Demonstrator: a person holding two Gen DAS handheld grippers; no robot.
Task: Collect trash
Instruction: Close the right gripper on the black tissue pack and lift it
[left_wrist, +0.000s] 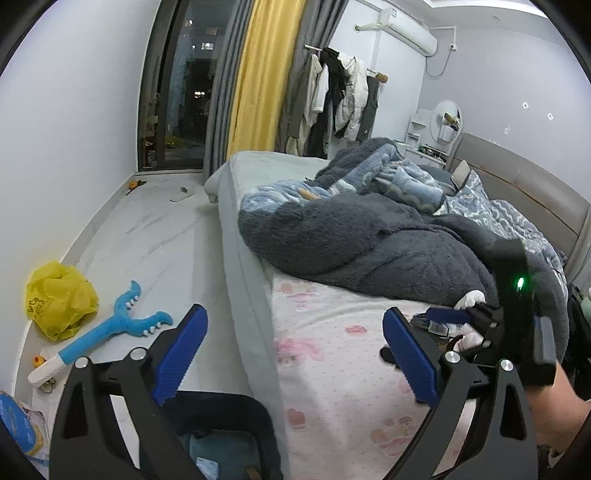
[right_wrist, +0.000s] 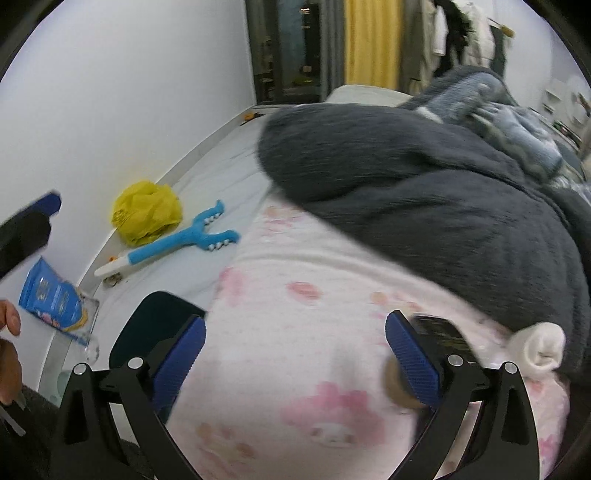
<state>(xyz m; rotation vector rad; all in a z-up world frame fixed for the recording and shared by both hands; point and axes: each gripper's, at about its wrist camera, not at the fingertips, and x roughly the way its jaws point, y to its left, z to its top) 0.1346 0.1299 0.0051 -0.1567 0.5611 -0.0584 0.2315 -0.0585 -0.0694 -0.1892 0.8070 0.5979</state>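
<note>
My left gripper (left_wrist: 295, 354) is open and holds nothing. It hangs over the edge of the bed (left_wrist: 332, 369), above a dark bin (left_wrist: 229, 402) on the floor. My right gripper (right_wrist: 295, 358) is open too, low over the pink patterned sheet (right_wrist: 295, 295). Just behind its right finger lies a dark wrapper (right_wrist: 439, 332), with a brown round thing (right_wrist: 397, 384) beside that finger. A white rolled wad (right_wrist: 539, 347) rests against the dark blanket (right_wrist: 424, 206). On the floor lie a crumpled yellow bag (left_wrist: 59, 299) and a blue packet (right_wrist: 51, 295).
A blue toy grabber (left_wrist: 114, 332) lies on the floor strip between the wall and the bed. Heaped blankets (left_wrist: 369, 236) cover the far bed. A slipper (left_wrist: 183, 194) sits near the glass door (left_wrist: 177, 92). A hand (right_wrist: 9, 321) shows at the left edge.
</note>
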